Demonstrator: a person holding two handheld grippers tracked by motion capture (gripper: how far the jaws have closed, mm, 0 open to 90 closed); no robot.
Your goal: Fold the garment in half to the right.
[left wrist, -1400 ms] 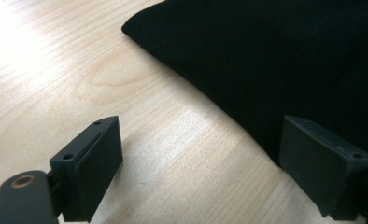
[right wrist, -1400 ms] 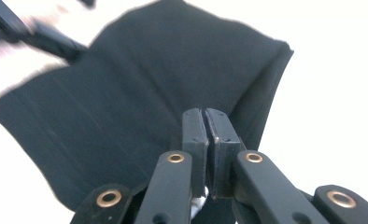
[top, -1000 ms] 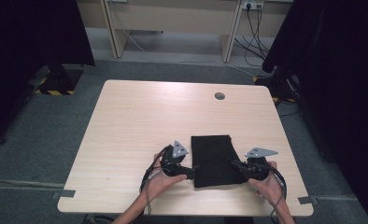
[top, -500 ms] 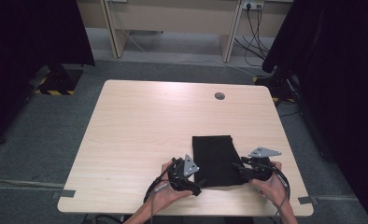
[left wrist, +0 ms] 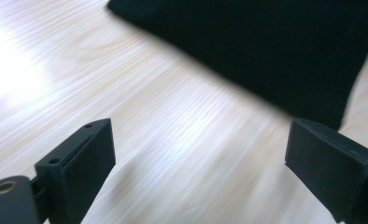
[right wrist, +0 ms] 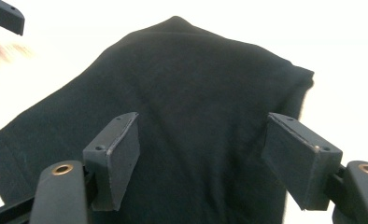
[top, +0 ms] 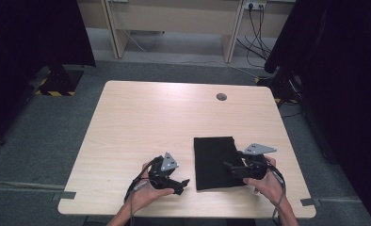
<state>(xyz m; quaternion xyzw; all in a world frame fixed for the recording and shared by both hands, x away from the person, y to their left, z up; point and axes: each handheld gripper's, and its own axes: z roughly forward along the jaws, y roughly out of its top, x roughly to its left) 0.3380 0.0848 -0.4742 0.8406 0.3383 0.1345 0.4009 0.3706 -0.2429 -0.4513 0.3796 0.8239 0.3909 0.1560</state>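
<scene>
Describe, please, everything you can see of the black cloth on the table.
The black cloth is a plain, matte, soft-looking fabric, apparently folded into a flat upright rectangle with faint creases. It lies on the near right part of the light wooden table, close to its front edge. The right gripper hangs over its right side with jaws open; whether it touches is unclear. The left gripper, also open, sits just off its near left corner, apart from it.

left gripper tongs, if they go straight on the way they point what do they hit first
Most likely the black cloth: the open left gripper points over bare table toward its near corner, though height above the wood is unclear.
</scene>
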